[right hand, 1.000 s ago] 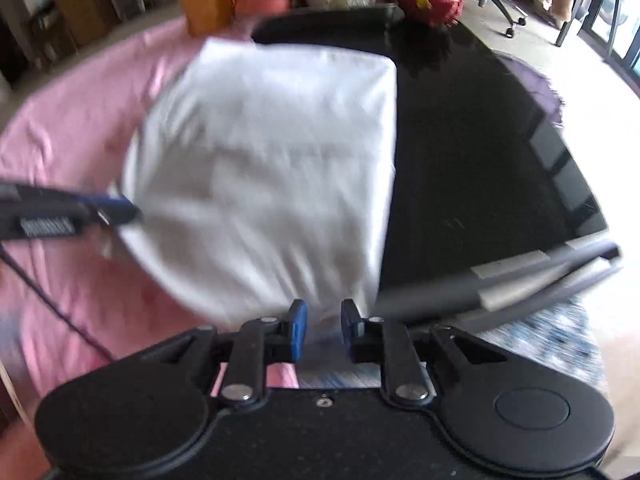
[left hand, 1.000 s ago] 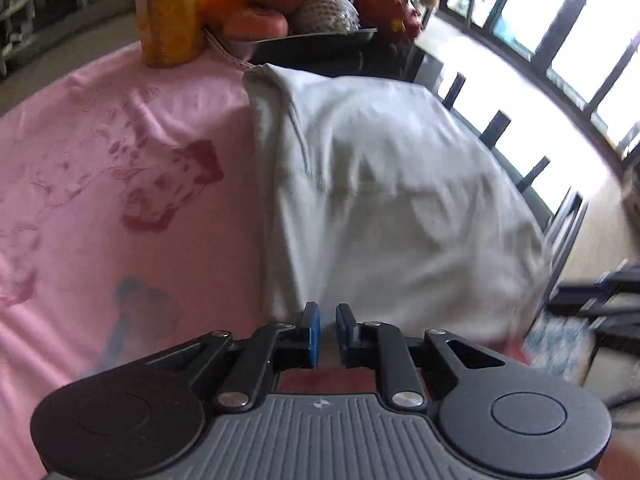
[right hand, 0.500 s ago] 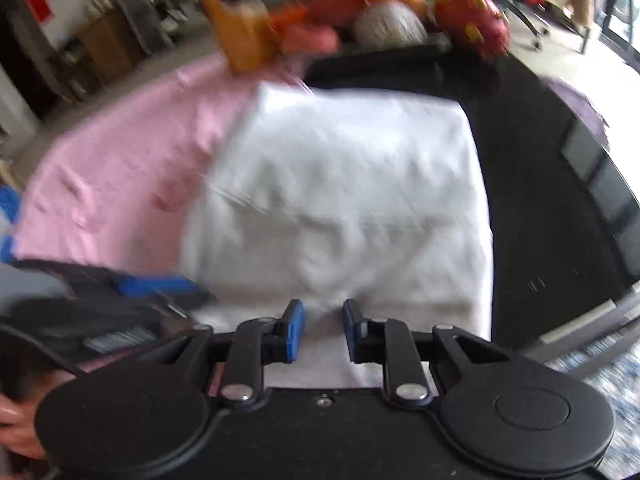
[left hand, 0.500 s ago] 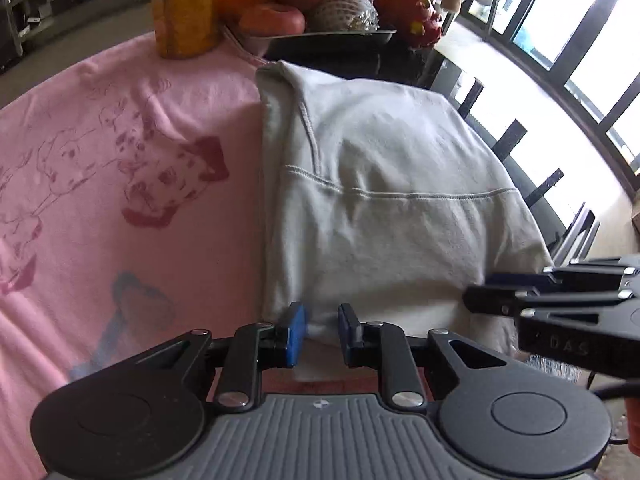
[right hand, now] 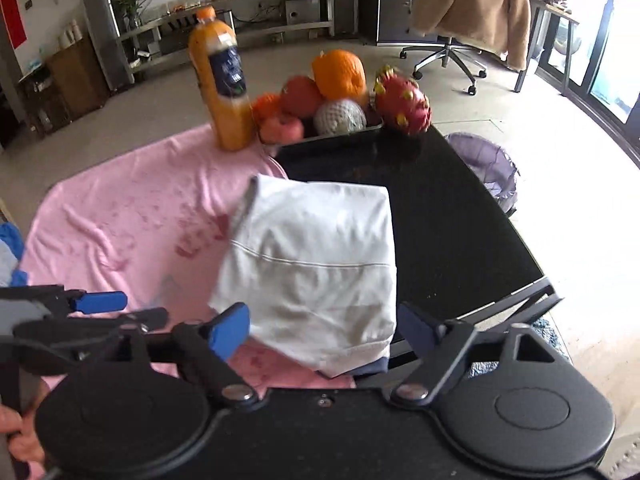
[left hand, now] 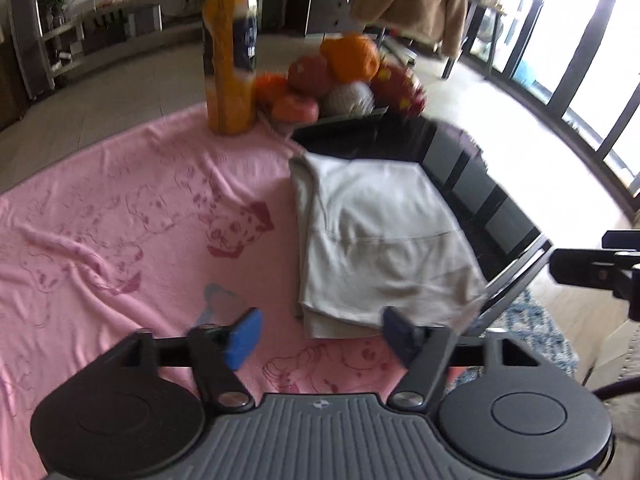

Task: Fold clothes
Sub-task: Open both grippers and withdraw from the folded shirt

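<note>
A folded white garment (left hand: pixel 376 248) (right hand: pixel 320 264) lies on the table, half on the pink printed cloth (left hand: pixel 120 232) (right hand: pixel 132 220) and half on the black tabletop (right hand: pixel 452 220). My left gripper (left hand: pixel 320 334) hovers above the garment's near edge, its jaws opening wide with nothing between them. My right gripper (right hand: pixel 324 330) hangs over the garment's near right corner, jaws also opening and holding nothing. The left gripper (right hand: pixel 100 304) shows at the left edge of the right wrist view, and the right gripper (left hand: pixel 592 268) at the right edge of the left wrist view.
An orange juice bottle (left hand: pixel 230 60) (right hand: pixel 222 84) and a dark tray of fruit (left hand: pixel 340 84) (right hand: pixel 336 100) stand at the table's far end. Beyond are an office chair with a tan coat (right hand: pixel 472 12), shelving, and a purple basket (right hand: pixel 484 168) on the floor.
Both grippers let go of the white garment's near edge, opened wide and rose away from the table. The garment now lies folded and flat.
</note>
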Available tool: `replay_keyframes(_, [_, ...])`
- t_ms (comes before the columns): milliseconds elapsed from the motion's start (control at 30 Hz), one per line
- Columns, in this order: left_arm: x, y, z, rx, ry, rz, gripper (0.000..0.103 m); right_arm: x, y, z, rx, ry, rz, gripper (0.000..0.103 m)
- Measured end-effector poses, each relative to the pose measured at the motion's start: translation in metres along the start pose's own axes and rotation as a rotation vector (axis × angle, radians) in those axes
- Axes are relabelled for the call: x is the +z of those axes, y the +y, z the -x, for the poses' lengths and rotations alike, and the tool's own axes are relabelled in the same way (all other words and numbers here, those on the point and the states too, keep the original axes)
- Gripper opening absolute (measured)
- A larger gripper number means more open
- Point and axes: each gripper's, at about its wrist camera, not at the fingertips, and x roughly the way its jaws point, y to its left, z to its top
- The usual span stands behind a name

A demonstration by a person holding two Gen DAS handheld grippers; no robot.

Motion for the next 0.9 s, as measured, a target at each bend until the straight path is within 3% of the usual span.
replay_keyframes(33, [-0.002,-0.001,0.013,0.000,-0.015,-0.001,0.083,0.002,0.005,0.009,-0.007,-0.002,-0.002,0.103])
replay_keyframes(167, [-0.009,0.002,0.049,-0.020,-0.043,0.005,0.091,0.001,0.026,0.040,-0.053,-0.014,-0.010,0.103])
replay_keyframes(333, [-0.024,0.004,0.073,-0.043,-0.038,0.029,0.092,-0.012,0.043,0.061,-0.105,-0.011,-0.023,0.103])
replay_keyframes(500, [-0.036,0.001,0.076,-0.028,-0.023,0.010,0.092,-0.026,0.057,0.066,-0.146,0.001,0.010,0.103])
replay_keyframes(900, [-0.044,-0.007,0.061,0.001,0.009,-0.013,0.091,-0.040,0.061,0.058,-0.144,0.017,0.021,0.103])
